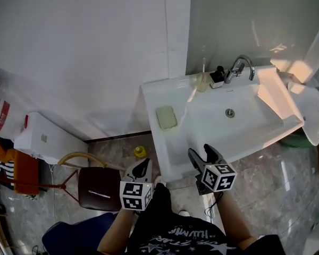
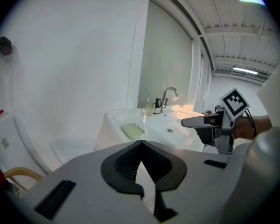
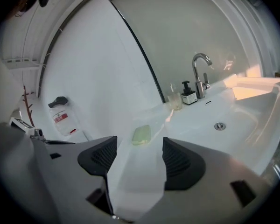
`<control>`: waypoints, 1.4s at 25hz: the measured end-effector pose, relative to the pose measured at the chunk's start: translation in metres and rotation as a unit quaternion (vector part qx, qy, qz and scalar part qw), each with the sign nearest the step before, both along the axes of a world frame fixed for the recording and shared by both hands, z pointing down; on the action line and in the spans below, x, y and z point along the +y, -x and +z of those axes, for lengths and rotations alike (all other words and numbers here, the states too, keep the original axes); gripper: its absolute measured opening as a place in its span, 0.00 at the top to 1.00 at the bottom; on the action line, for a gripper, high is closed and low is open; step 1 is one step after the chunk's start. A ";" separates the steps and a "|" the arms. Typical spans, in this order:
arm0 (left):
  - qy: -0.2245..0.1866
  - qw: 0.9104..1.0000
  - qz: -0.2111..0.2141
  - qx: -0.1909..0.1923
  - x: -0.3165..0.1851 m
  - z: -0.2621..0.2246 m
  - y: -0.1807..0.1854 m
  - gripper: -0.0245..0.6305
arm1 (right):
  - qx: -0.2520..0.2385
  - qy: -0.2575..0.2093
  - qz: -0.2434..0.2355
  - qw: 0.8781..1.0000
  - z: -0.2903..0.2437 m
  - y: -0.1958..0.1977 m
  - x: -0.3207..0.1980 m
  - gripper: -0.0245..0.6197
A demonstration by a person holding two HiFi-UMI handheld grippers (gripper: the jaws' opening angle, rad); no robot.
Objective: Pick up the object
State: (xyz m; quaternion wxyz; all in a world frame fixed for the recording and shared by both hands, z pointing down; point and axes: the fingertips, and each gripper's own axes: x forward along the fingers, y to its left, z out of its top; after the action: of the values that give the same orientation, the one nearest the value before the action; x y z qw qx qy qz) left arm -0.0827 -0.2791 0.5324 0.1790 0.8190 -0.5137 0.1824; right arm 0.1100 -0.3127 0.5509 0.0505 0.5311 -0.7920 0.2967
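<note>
White porcelain fills most of what I see: a sink (image 1: 160, 147) set against a pale wall, with a curved metal tap (image 1: 243, 66) at its back edge and a drain (image 1: 230, 112) in the bowl. The green block (image 1: 166, 117), the thing to be picked up, lies flat on the sink's left ledge, alone, well clear of the tap and of a clear glass (image 1: 202, 82) and a small dark bottle (image 1: 218, 75) that stand together beside the tap's base. My left hand-held gripper (image 1: 144, 165) hangs low in front of the sink's near left corner, its jaws clenched together at the tips with nothing between them; in its own view the green block (image 2: 132, 130) sits beyond and above the closed tips. My right hand-held gripper (image 1: 200, 154) hovers over the sink's front rim, jaws spread wide and empty. In the right gripper view the green block (image 3: 142, 135) shows far off in the gap between the two dark pads, not touched by either. Down on the marbled floor, left of me, stands a dark brown stool (image 1: 98, 188).
</note>
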 end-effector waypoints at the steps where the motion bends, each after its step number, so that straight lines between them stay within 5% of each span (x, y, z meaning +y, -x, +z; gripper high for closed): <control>1: 0.003 1.000 0.010 -0.003 -0.013 0.004 0.000 0.94 | 0.004 0.005 0.002 1.000 0.003 0.004 -0.014 0.49; 8: 0.040 0.998 0.056 -0.005 -0.079 0.030 0.007 0.94 | 0.040 0.051 0.002 0.998 0.033 0.035 -0.091 0.50; 11: 0.045 0.997 0.063 -0.006 -0.100 0.037 0.013 0.94 | 0.057 0.075 0.004 0.996 0.048 0.044 -0.116 0.62; 19: 0.063 0.995 0.074 -0.010 -0.144 0.058 0.031 0.94 | 0.108 0.134 -0.017 0.985 0.093 0.062 -0.170 0.70; 35: 0.080 0.994 0.076 -0.014 -0.156 0.075 0.044 0.94 | 0.158 0.212 -0.005 0.964 0.132 0.065 -0.176 0.88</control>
State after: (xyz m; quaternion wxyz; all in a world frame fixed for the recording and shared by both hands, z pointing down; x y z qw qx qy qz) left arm -0.1264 -0.4352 0.6072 0.2221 0.8363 -0.4360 0.2473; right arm 0.0448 -0.4888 0.6833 0.2877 0.5449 -0.6955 0.3696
